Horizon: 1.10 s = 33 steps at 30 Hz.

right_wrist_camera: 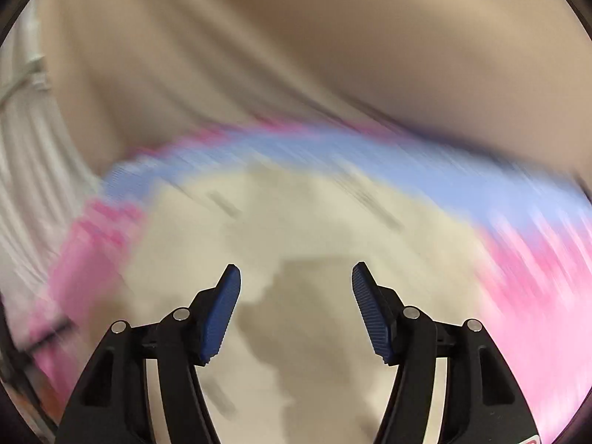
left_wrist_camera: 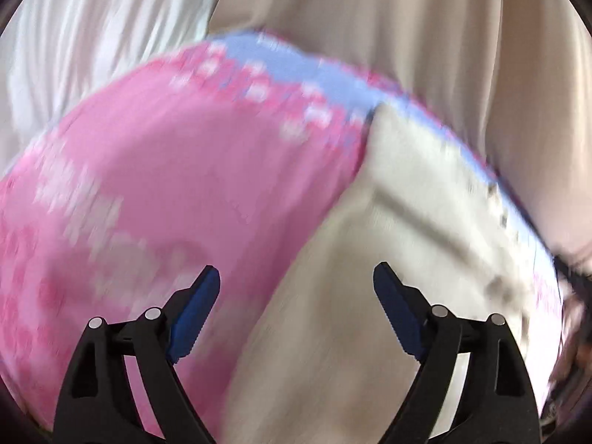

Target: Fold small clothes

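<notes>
A cream small garment (left_wrist_camera: pixel 418 199) lies on a pink patterned cloth (left_wrist_camera: pixel 166 170) with a light blue band (left_wrist_camera: pixel 296 63) along its far edge. Both views are motion-blurred. My left gripper (left_wrist_camera: pixel 296 277) is open and empty, hovering over the boundary between the pink cloth and the cream garment. In the right wrist view the cream garment (right_wrist_camera: pixel 314 218) fills the middle, with the blue band (right_wrist_camera: pixel 407 162) behind it and pink cloth (right_wrist_camera: pixel 536 288) at the right. My right gripper (right_wrist_camera: pixel 296 277) is open and empty above the cream garment.
Beige curtains (left_wrist_camera: pixel 407 18) hang behind the surface, and white pleated fabric (left_wrist_camera: pixel 92 29) hangs at the far left. The beige curtain (right_wrist_camera: pixel 296 37) also fills the top of the right wrist view. A dark object (left_wrist_camera: pixel 577 296) sits at the right edge.
</notes>
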Each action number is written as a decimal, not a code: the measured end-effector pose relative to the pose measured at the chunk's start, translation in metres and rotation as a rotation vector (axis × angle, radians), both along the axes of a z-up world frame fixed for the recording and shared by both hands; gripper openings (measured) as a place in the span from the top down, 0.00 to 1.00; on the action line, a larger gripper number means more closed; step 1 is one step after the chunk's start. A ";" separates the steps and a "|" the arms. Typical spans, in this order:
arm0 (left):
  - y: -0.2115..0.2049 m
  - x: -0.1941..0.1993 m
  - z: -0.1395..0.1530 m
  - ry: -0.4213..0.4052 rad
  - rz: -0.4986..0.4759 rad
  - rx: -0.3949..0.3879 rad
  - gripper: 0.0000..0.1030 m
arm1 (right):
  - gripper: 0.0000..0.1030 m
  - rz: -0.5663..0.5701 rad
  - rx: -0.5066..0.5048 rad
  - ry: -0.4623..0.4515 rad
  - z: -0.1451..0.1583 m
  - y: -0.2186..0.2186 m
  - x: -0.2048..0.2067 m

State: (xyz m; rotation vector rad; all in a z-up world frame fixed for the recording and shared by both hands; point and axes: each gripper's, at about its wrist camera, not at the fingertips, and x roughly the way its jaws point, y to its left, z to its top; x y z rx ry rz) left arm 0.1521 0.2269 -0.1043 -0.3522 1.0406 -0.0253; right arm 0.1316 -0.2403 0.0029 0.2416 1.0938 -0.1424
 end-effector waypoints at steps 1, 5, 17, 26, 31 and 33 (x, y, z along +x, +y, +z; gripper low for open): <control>0.005 -0.011 -0.006 0.030 -0.007 -0.007 0.20 | 0.40 -0.050 0.001 0.063 -0.008 -0.015 -0.038; 0.012 -0.050 -0.032 0.155 -0.005 -0.026 0.20 | 0.40 -0.183 0.038 0.214 -0.038 -0.025 -0.153; -0.011 -0.082 -0.034 0.213 -0.064 -0.096 0.79 | 0.79 -0.226 0.164 0.180 -0.067 0.015 -0.190; -0.028 -0.096 -0.020 0.182 -0.070 -0.104 0.89 | 0.88 -0.163 0.171 0.180 -0.062 0.017 -0.194; -0.023 -0.100 -0.020 0.169 0.013 -0.055 0.68 | 0.86 -0.130 0.163 0.202 -0.064 0.021 -0.191; -0.015 -0.104 -0.024 0.170 0.090 -0.012 0.45 | 0.84 -0.111 0.148 0.211 -0.065 0.025 -0.189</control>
